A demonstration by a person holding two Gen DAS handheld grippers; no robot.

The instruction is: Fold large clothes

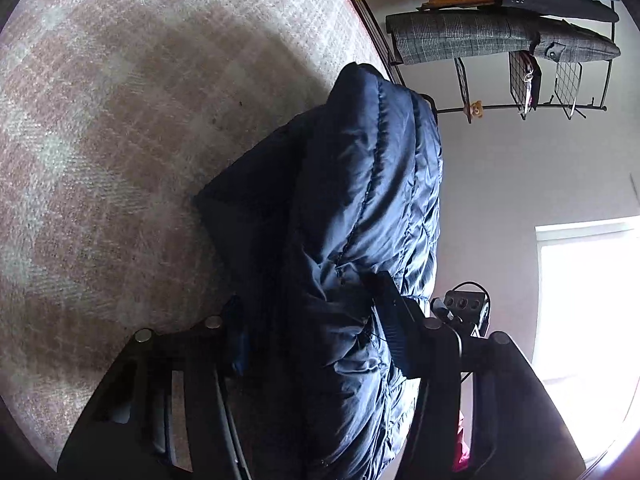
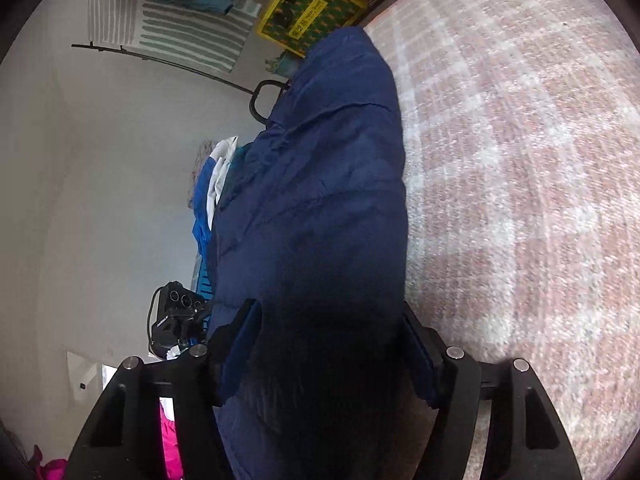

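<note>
A dark navy quilted puffer jacket (image 1: 360,208) hangs lifted above the pink and white checked rug (image 1: 120,140). My left gripper (image 1: 316,320) is shut on a thick bunch of it; the jacket runs up between the fingers and hides the left one. In the right wrist view the same jacket (image 2: 320,184) fills the middle, and my right gripper (image 2: 328,344) is shut on it, both fingers pressed against its sides. The rug (image 2: 520,200) lies beside it. Each view shows the other gripper's camera beyond the jacket.
A black garment rack (image 1: 520,108) holds a grey checked jacket (image 1: 500,36) and folded jeans. A yellow and green box (image 2: 312,8) stands at the rug's edge. A striped cloth (image 2: 180,36) hangs on a rail. Pink fabric (image 2: 168,440) lies low. A bright window (image 1: 588,300) is at the right.
</note>
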